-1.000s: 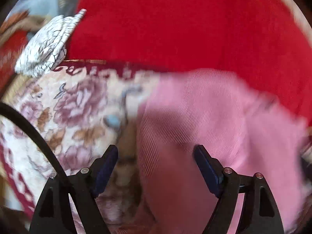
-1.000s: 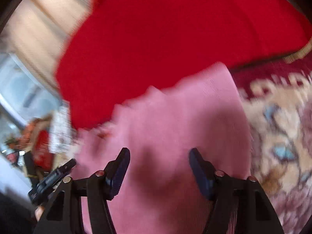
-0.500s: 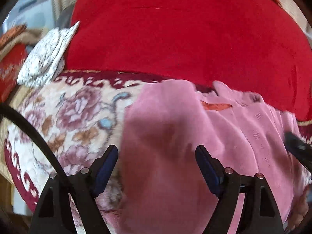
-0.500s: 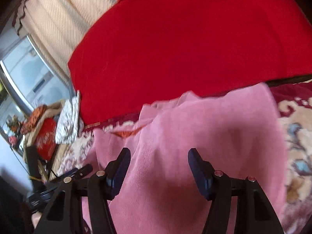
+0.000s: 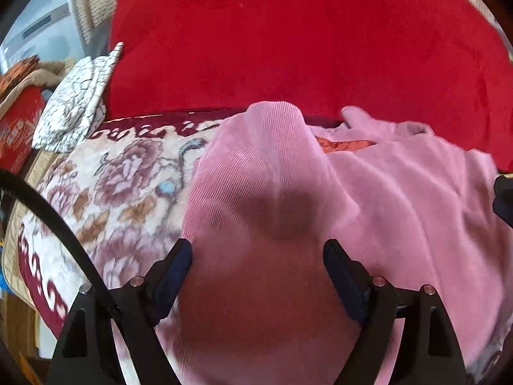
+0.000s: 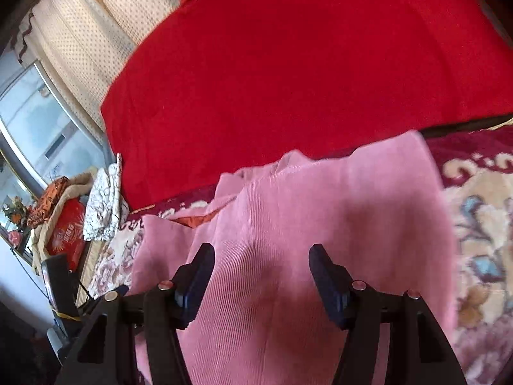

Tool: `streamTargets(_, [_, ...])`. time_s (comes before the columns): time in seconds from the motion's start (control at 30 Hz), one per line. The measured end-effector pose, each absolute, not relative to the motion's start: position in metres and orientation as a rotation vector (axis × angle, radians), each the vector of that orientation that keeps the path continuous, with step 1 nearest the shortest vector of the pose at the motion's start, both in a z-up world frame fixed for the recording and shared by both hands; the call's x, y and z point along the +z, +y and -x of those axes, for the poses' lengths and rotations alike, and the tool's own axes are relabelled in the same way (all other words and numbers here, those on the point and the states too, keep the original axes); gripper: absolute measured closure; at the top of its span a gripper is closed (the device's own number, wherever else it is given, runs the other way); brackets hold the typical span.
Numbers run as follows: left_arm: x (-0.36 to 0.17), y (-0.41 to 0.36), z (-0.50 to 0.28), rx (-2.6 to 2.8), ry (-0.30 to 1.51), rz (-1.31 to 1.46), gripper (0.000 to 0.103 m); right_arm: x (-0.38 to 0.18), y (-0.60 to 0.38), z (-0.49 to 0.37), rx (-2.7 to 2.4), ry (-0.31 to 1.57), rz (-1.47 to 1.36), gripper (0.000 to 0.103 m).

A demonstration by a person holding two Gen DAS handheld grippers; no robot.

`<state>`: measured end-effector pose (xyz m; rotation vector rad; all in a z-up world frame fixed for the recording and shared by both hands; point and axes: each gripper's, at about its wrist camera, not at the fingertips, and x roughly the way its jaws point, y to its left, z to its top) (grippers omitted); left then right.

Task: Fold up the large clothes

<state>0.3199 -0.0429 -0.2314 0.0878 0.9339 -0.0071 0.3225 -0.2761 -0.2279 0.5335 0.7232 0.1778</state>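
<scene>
A large pink ribbed garment [image 5: 400, 199] lies spread on a floral blanket [image 5: 121, 192]; an orange patch [image 5: 343, 144] shows near its far edge. It also fills the right wrist view [image 6: 320, 211]. My left gripper [image 5: 258, 266] is open, its fingers either side of the garment's left part, just above it. My right gripper [image 6: 261, 269] is open over the garment's right part. Neither holds cloth. The left gripper's body [image 6: 61, 276] shows at the right wrist view's lower left.
A big red blanket [image 5: 304, 48] lies behind the garment. A folded white patterned cloth [image 5: 73, 106] sits at the far left of the floral blanket. A red box [image 6: 65, 234] and clutter stand beyond, by a window and beige curtain [image 6: 89, 32].
Both grippers have pulled back and tilted up from the garment, so more of it and the room shows. The garment has settled flat. Both stay open.
</scene>
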Motion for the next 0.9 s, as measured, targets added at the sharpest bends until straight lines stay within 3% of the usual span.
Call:
streamTargets(0.23, [-0.248,-0.034,-0.292,-0.003,0.944,-0.074,0.018,-0.214,-0.292,-0.280,0.101,0.709,-0.473,0.038])
streamTargets(0.43, [-0.255,-0.040,-0.295,-0.016,0.954,-0.112,0.018,-0.264,-0.299,-0.273,0.062,0.934,-0.471,0.040])
streamTargets(0.77, [-0.227,-0.033,-0.290,0.006,0.806,-0.119,0.018,-0.231,-0.301,-0.257,0.034,0.740,-0.408,0.039])
streamTargets(0.9, [-0.249,-0.036,-0.304,0.021,0.904,-0.146,0.018,-0.243,-0.305,-0.267,0.002,0.776,-0.428,0.038])
